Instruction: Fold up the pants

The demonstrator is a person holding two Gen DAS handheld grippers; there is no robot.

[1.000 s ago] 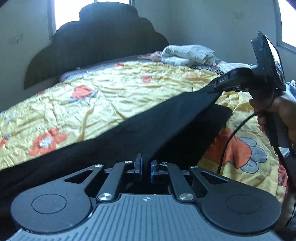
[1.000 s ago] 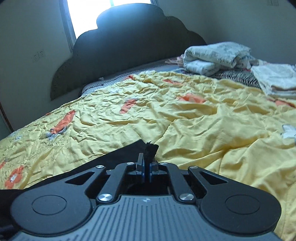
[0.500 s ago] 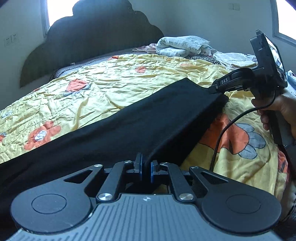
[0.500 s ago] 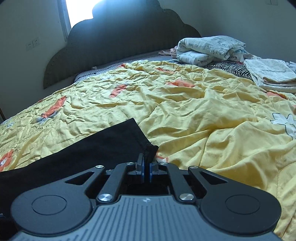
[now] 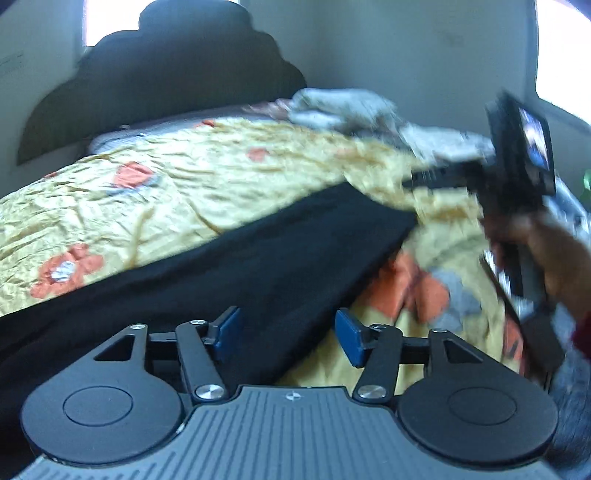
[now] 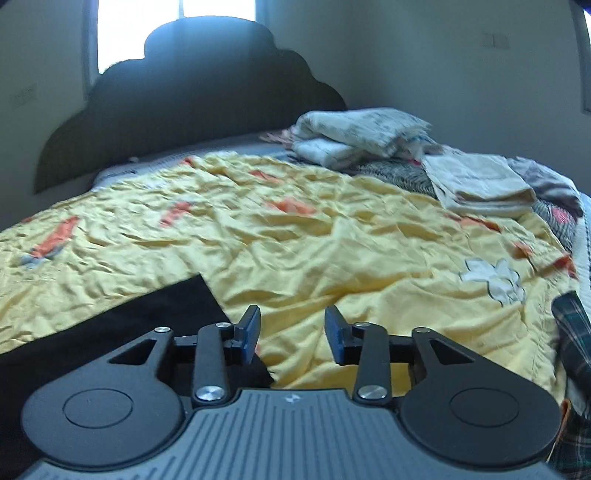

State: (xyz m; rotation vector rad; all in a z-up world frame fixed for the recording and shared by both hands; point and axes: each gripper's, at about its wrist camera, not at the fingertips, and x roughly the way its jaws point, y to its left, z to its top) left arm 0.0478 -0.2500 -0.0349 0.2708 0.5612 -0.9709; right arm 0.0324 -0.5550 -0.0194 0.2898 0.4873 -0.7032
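Pants (image 5: 258,258) — plain black. Bedspread (image 6: 295,236) — yellow, orange flower motifs, one white flower with grey outline. Headboard (image 6: 199,96) dark, near black. Folded linens (image 6: 354,136) white with faint print; beneath them a black-and-white striped cloth (image 6: 395,173), possibly zebra pattern. Gripper pads (image 6: 251,332) blue.

Pants (image 5: 280,254) lay on the quilt (image 6: 314,236), linens (image 6: 362,134) piled behind at the right, headboard (image 6: 199,92) beyond, towel (image 6: 476,182) right of linens.

Backlit window (image 6: 218,7) glare, motion blur, fisheye
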